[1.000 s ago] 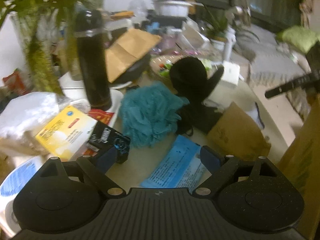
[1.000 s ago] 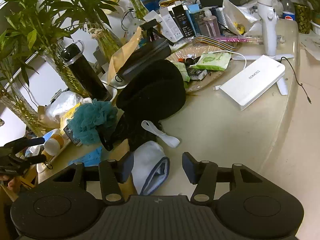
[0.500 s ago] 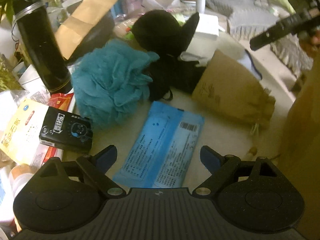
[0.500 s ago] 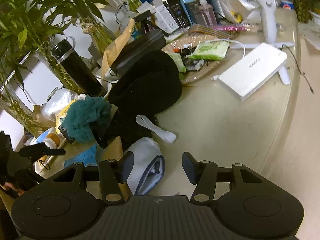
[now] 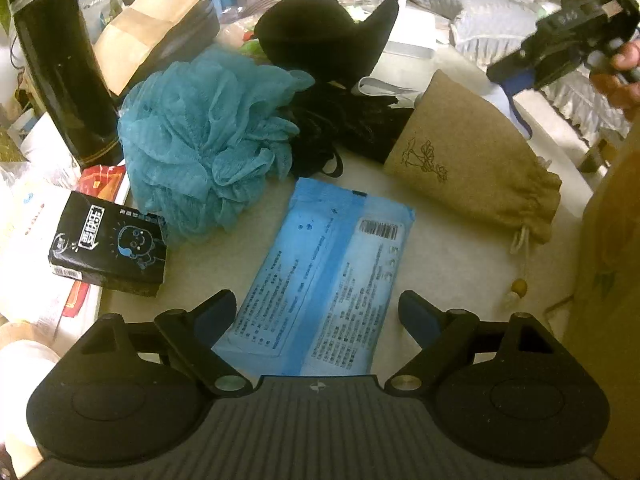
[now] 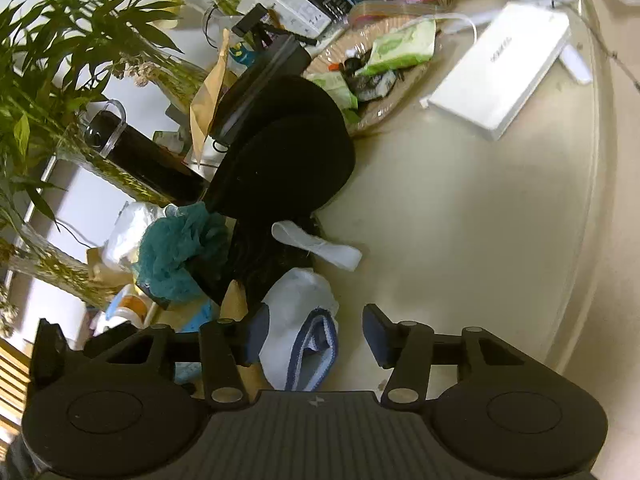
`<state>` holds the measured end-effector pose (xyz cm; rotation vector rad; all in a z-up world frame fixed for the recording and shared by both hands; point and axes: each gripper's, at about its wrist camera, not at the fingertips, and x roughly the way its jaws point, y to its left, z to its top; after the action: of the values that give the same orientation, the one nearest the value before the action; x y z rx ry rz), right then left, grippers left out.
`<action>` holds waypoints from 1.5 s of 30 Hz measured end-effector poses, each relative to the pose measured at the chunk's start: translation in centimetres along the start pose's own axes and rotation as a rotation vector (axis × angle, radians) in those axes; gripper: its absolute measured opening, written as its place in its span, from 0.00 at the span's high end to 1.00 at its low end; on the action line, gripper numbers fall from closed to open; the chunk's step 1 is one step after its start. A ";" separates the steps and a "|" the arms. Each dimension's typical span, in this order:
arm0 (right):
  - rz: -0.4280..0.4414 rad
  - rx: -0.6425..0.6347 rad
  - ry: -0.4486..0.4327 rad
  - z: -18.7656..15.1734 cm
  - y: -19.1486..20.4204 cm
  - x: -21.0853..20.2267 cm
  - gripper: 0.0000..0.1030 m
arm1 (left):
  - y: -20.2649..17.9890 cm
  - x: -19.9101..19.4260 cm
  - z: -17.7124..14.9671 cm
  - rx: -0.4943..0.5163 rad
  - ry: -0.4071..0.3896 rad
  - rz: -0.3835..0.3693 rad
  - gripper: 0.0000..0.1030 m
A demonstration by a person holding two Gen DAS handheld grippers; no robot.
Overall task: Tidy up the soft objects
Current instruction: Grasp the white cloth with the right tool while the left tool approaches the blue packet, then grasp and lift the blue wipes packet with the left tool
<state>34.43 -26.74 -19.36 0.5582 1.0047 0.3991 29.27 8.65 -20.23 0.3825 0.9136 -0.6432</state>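
A blue wipes pack (image 5: 324,276) lies flat on the table, its near end between the open fingers of my left gripper (image 5: 318,314). Behind it sit a teal mesh bath pouf (image 5: 200,136), a black neck pillow (image 5: 320,36), black netting (image 5: 340,128) and a tan drawstring pouch (image 5: 476,160). My right gripper (image 6: 316,336) is open just above a white sock with a blue cuff (image 6: 304,320). The pouf (image 6: 176,252), the pillow (image 6: 288,160) and a white strap (image 6: 316,244) lie beyond it. The right gripper shows in the left wrist view (image 5: 560,48) at the top right.
A black flask (image 5: 60,64), a small black box (image 5: 108,248) and paper packs crowd the left. A cardboard box wall (image 5: 608,280) stands at the right. A white power bank (image 6: 500,84), a basket of packets (image 6: 380,64) and plants (image 6: 60,60) stand behind the soft things.
My left gripper has dropped and moved forward over the wipes pack, which now lies between its fingers. My right gripper has moved closer down over the white sock.
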 end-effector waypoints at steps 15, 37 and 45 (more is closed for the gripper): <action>-0.021 -0.059 0.024 -0.5 1.2 0.8 0.90 | -0.2 -1.3 0.0 -0.005 -0.015 0.021 0.34; 0.124 -0.203 -0.291 -1.3 7.3 -11.7 0.91 | -4.3 -14.0 2.1 -0.210 -0.279 0.209 0.34; 0.050 -0.363 -0.349 -3.6 12.1 -17.2 0.91 | -9.6 -20.6 3.3 -0.250 -0.347 0.262 0.34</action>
<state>22.19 -25.79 -1.90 0.3099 0.5654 0.4960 15.79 6.73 -1.72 0.1543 0.5899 -0.3344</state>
